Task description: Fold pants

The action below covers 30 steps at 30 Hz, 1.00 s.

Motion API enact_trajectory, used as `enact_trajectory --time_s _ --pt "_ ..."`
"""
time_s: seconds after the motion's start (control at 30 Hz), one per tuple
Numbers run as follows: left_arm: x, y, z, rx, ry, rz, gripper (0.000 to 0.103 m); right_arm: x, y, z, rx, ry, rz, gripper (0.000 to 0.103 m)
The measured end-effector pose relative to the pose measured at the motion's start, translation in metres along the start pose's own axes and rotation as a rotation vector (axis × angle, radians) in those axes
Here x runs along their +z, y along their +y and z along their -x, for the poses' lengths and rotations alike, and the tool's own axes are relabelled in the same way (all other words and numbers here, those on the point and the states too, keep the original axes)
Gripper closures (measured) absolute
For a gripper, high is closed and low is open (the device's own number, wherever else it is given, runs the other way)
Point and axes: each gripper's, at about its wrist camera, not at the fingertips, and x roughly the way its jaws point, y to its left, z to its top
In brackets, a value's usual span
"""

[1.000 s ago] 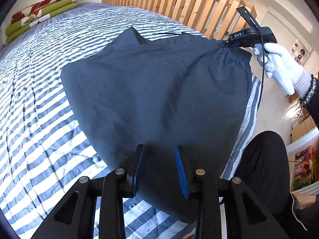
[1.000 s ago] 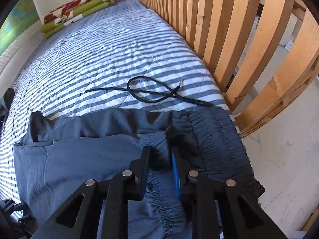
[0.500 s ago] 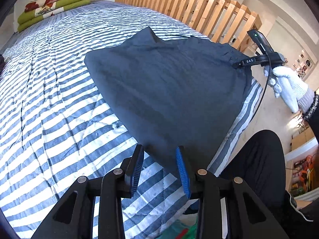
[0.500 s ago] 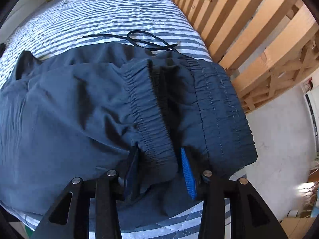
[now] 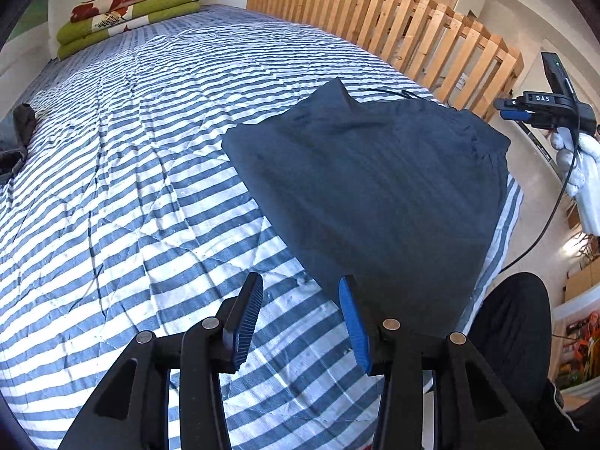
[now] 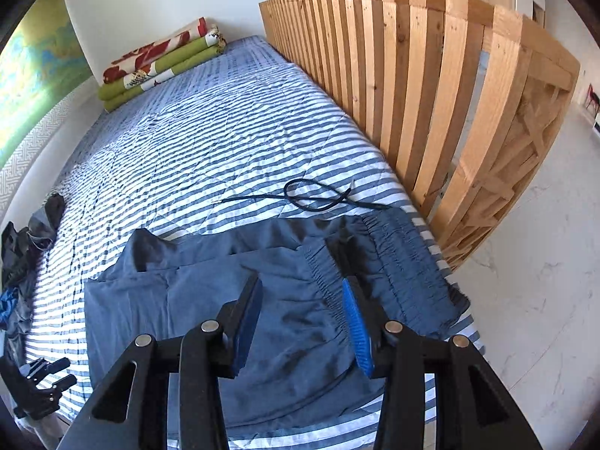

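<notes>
- Pants (image 6: 210, 300): dark blue, lying folded on the striped bedcover (image 5: 131, 187) at its near right corner; held by neither gripper.
- Left gripper (image 5: 300, 322): jaws spread and opening, nothing between the pads; only bedcover shows through the gap. The pants' near edge lies just right of its right finger.
- Right gripper (image 6: 300, 322): jaws spread and opening, hanging clear above the cloth; no fabric is pinched. The gathered elastic waistband (image 6: 397, 262) lies below and to the right of its tips.
- Beyond the right gripper: a black drawstring (image 6: 315, 198), loose and looped on the bedcover just past the waistband; to its right, the wooden slat railing (image 6: 431, 93).
- Farther out: folded green and floral blankets (image 5: 127, 15) at the far end of the bed; a heap of dark clothes (image 6: 22, 262) far left.
- Progress, as judged: at least one fold is laid, since the garment is a doubled, compact block with one corner peaked up. Probably left: a further fold to shorten it, and smoothing.
- Writing: "DAS" in white on the right gripper's body, read in the left wrist view; a gloved hand (image 5: 577, 172) carries it. No label legible on the pants.
</notes>
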Motion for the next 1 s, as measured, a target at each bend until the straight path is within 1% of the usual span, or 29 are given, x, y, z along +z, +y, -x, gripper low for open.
enact_trajectory --time_s 0.07,0.13,0.27,0.37,0.43,0.47,0.5,0.57,0.63,0.67,0.73,0.8,0.9,0.97,1.0 --pt "0.001 0.002 -0.005 -0.034 0.014 0.044 0.057 0.001 0.01 -0.012 0.062 0.037 0.001 0.063" --pt "-0.003 0.0 -0.01 -0.061 0.026 0.064 0.057 0.005 0.038 -0.029 0.128 0.065 0.055 0.063" --pt "-0.018 -0.008 -0.019 -0.101 0.047 0.091 0.057 0.0 0.114 -0.054 0.232 0.116 0.192 0.063" --pt "-0.022 -0.009 -0.023 -0.1 0.051 0.103 0.057 -0.005 0.176 -0.077 0.285 0.154 0.298 0.063" --pt "-0.021 -0.008 -0.024 -0.094 0.051 0.103 0.057 -0.011 0.213 -0.095 0.323 0.203 0.348 0.063" --pt "-0.02 -0.007 -0.025 -0.089 0.053 0.102 0.057 -0.014 0.228 -0.107 0.334 0.229 0.361 0.063" --pt "-0.019 -0.006 -0.025 -0.084 0.052 0.1 0.057 -0.017 0.24 -0.119 0.324 0.246 0.378 0.063" --pt "-0.014 -0.001 -0.024 -0.069 0.048 0.092 0.057 -0.022 0.258 -0.146 0.282 0.277 0.405 0.063" --pt "-0.007 0.008 -0.019 -0.049 0.036 0.086 0.057 -0.027 0.26 -0.171 0.259 0.345 0.366 0.063" --pt "-0.002 0.015 -0.016 -0.038 0.029 0.087 0.057 -0.028 0.258 -0.173 0.258 0.349 0.34 0.063" --pt "0.011 0.031 -0.013 -0.028 0.023 0.104 0.057 -0.033 0.254 -0.153 0.303 0.322 0.32 0.063" --pt "0.028 0.049 -0.016 -0.044 0.031 0.135 0.057 -0.047 0.251 -0.118 0.321 0.272 0.347 0.063" --pt "0.053 0.063 -0.032 -0.074 0.052 0.161 0.057 -0.091 0.254 -0.067 0.345 0.242 0.412 0.058" --pt "0.069 0.067 -0.048 -0.096 0.082 0.163 0.057 -0.125 0.259 -0.044 0.369 0.248 0.424 0.052" --pt "0.075 0.07 -0.058 -0.105 0.101 0.18 0.057 -0.143 0.264 -0.036 0.376 0.253 0.432 0.052"
